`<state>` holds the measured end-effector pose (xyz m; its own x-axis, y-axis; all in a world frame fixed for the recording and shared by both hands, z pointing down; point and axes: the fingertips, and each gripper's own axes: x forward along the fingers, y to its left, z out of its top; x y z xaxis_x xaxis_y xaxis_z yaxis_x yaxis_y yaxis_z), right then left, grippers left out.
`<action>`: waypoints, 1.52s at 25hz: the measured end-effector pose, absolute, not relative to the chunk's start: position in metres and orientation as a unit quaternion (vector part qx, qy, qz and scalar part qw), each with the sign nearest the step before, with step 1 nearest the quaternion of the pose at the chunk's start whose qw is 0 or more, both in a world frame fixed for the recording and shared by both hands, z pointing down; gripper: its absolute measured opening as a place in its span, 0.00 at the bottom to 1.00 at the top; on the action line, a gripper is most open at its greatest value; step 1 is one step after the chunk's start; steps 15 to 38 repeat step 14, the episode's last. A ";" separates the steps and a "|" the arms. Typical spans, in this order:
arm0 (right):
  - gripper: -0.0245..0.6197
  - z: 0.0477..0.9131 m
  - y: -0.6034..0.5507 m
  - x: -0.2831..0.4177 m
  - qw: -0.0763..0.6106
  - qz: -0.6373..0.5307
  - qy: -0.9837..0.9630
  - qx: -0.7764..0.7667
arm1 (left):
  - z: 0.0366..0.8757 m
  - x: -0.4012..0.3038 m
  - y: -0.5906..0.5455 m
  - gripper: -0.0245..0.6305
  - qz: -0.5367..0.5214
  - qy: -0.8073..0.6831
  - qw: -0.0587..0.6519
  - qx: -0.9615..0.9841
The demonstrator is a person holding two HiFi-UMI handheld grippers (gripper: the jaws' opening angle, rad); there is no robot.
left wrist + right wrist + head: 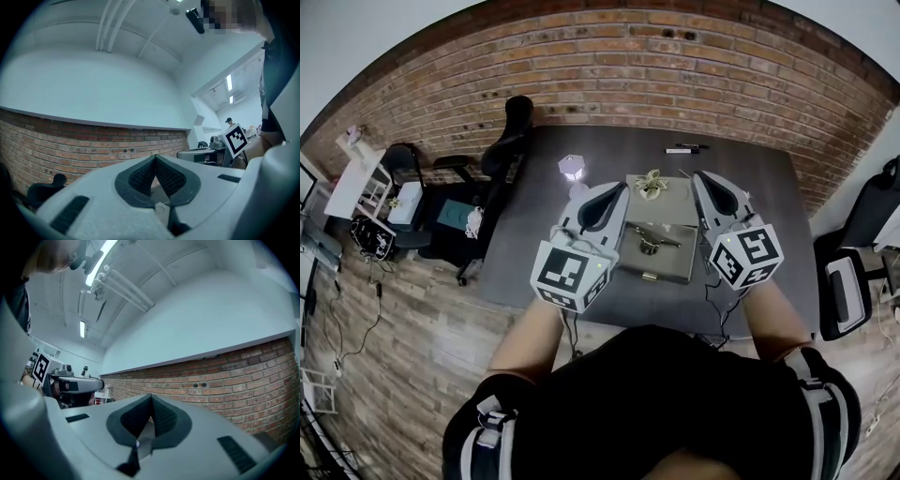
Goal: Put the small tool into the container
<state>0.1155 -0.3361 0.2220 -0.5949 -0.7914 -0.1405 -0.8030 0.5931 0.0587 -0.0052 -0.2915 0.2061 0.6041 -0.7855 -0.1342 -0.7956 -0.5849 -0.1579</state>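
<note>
Presently left claw and right claw closed, empty; worktop below. Unopened tips could knock the tool aside.

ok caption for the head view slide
Left claw and right claw, both shut and empty, flank a small gold metal tool at a dark grey table

Brick wall; wood floor; dark table; black office chair.
</note>
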 end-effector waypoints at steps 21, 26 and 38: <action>0.03 0.224 -0.334 0.114 0.043 0.063 0.893 -0.444 | 0.211 -0.007 -0.291 0.05 0.020 0.444 0.101 -0.890; 0.03 0.224 -0.334 0.114 0.043 0.063 0.893 -0.444 | 0.211 -0.007 -0.291 0.05 0.020 0.444 0.101 -0.890; 0.03 0.224 -0.334 0.114 0.043 0.063 0.893 -0.444 | 0.211 -0.007 -0.291 0.05 0.020 0.444 0.101 -0.890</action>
